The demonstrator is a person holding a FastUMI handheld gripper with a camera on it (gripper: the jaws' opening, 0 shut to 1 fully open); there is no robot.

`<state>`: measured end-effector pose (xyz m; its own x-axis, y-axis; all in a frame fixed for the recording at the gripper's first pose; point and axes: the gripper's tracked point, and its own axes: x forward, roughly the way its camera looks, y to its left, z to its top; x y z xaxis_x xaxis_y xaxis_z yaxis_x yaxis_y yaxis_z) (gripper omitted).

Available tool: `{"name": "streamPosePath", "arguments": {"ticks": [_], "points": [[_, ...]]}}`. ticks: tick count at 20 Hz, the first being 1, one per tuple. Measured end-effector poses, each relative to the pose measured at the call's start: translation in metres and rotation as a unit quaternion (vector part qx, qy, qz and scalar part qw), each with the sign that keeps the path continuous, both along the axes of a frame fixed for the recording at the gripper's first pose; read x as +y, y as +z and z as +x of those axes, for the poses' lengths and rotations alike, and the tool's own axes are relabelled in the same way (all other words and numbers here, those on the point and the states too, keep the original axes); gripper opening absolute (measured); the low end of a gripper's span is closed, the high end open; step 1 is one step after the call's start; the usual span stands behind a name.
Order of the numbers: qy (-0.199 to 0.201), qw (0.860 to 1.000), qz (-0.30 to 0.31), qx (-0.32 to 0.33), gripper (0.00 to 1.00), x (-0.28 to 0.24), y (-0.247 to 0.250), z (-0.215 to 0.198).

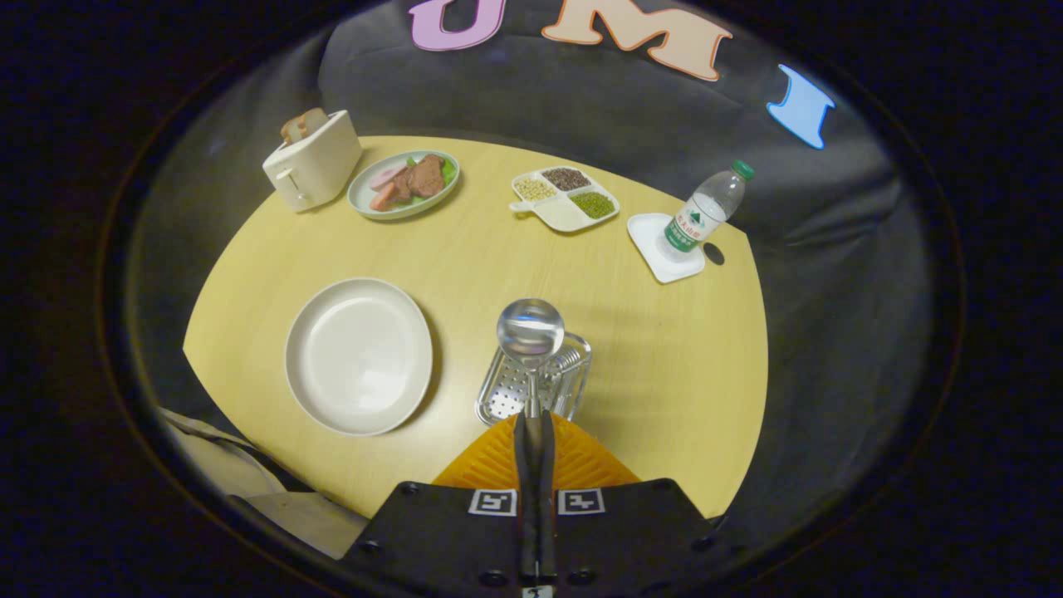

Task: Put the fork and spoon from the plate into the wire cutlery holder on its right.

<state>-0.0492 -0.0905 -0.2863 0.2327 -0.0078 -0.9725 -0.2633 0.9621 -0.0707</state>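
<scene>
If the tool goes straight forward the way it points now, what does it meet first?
Most likely the wire cutlery holder, just ahead of the fingers. The tool is shut on the spoon, whose bowl hangs over the holder. Depth is unclear, so it might pass above.

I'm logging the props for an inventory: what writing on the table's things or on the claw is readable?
Clear plastic water bottle, green-and-white label: print too blurred to read.
Claw, shut on the shiny metal spoon at the wire cutlery holder: two square black-and-white markers, no words.
</scene>
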Motion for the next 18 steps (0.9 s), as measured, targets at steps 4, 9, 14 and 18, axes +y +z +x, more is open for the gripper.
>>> {"name": "streamPosePath", "arguments": {"ticks": [4, 9, 14, 18], "points": [[-0.002, 1.0, -0.001, 0.014, 0.06, -0.009, -0.004, -0.007], [0.006, 1.0, -0.004, 0.021, 0.1, -0.01, -0.005, -0.013], [-0.007, 1.0, 0.002, 0.005, 0.13, -0.014, -0.001, -0.006], [-0.014, 1.0, 0.013, -0.016, 0.31, -0.012, 0.009, -0.003]]}}
